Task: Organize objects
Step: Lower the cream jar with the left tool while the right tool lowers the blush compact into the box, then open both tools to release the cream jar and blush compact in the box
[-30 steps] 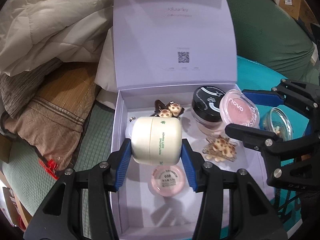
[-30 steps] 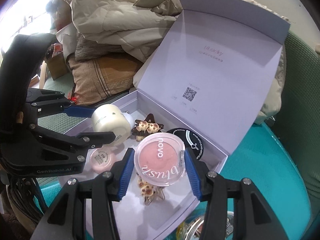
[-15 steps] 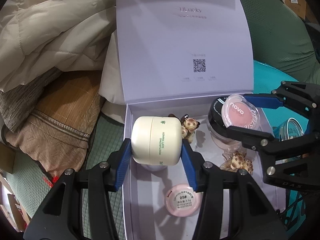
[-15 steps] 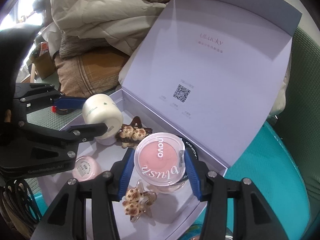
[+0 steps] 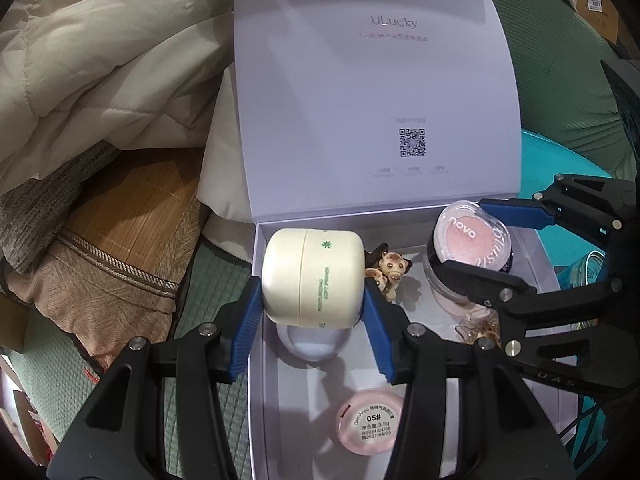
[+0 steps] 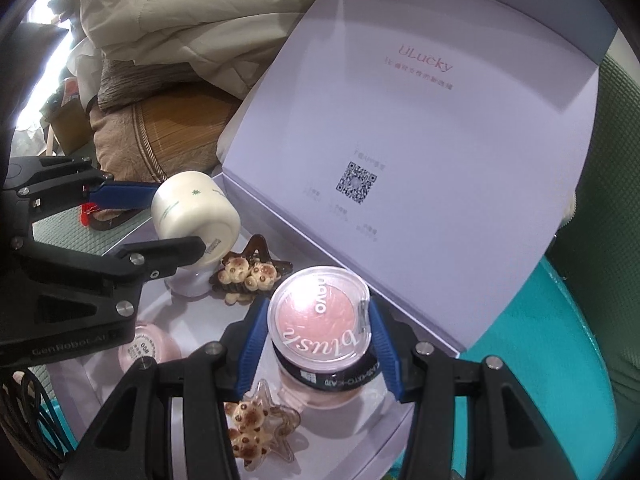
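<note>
The cream jar (image 5: 314, 278) hides most of a white thing (image 5: 310, 342) under it in the box (image 5: 258, 400). The blush compact (image 6: 319, 326) covers the black-lidded jar (image 6: 340, 380) beneath. The right gripper (image 5: 470, 246) masks a hair clip (image 5: 486, 328). The lid's (image 5: 376, 92) small print is unreadable. The box's near end is cut off.

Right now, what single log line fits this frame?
left tool: shut on cream primer jar | right tool: shut on pink blush compact | both over open lilac box
</note>
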